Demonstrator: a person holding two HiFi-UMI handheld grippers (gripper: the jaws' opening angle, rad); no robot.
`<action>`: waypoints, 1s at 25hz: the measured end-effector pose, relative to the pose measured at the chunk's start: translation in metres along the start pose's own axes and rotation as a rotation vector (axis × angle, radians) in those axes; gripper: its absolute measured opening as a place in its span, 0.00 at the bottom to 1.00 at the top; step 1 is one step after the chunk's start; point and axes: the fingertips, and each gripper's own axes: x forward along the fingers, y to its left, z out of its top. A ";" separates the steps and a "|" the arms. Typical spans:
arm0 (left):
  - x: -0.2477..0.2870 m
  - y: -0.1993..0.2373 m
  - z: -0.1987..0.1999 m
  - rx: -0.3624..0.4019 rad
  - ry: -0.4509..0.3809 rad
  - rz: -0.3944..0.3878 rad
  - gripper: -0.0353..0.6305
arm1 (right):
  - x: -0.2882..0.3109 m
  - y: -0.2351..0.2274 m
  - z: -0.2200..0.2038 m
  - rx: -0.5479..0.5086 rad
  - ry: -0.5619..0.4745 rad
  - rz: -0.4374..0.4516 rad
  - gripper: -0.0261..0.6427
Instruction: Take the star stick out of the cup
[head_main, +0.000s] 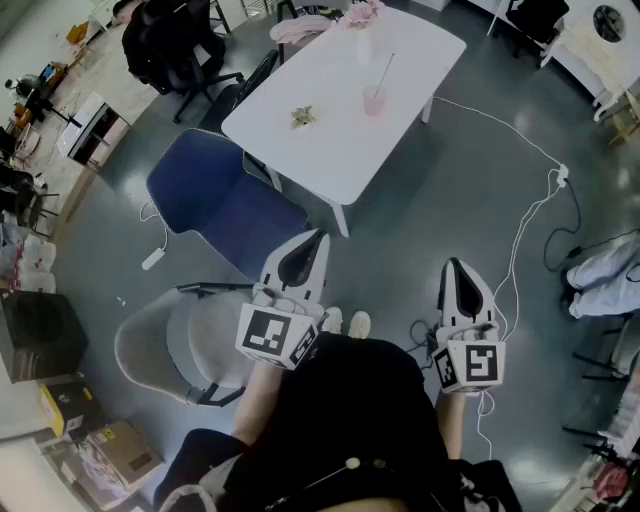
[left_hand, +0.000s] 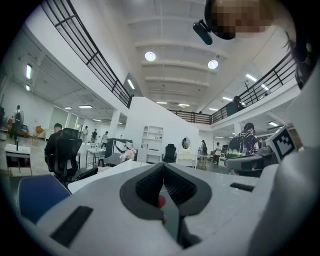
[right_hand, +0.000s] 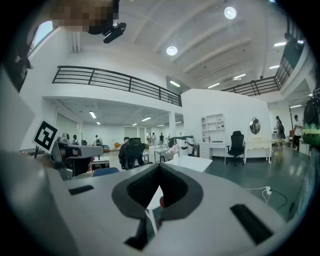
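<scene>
A pink cup (head_main: 374, 100) stands on the white table (head_main: 330, 150) far ahead, and a thin stick (head_main: 386, 70) leans out of it to the upper right. Its star end is too small to make out. Both grippers are held close to the person's body, well short of the table. My left gripper (head_main: 318, 236) points toward the table's near corner with its jaws shut and nothing between them. My right gripper (head_main: 452, 263) is over bare floor, also shut and empty. In the gripper views the left gripper (left_hand: 162, 165) and the right gripper (right_hand: 159, 166) show their tips meeting.
A blue chair (head_main: 215, 195) stands at the table's near left, and a grey chair (head_main: 165, 345) is beside the person's left. A small crumpled thing (head_main: 303, 117) and a pink cloth (head_main: 340, 18) lie on the table. A white cable (head_main: 520, 225) runs across the floor at the right.
</scene>
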 end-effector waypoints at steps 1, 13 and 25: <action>-0.001 -0.001 0.000 0.000 0.001 0.000 0.06 | -0.001 -0.001 0.000 0.002 -0.001 0.000 0.04; -0.001 -0.012 -0.005 0.008 0.011 0.031 0.06 | -0.007 -0.015 -0.006 0.041 0.004 0.017 0.04; 0.018 -0.025 -0.016 -0.020 -0.032 0.052 0.06 | -0.008 -0.049 -0.033 0.133 0.017 0.070 0.04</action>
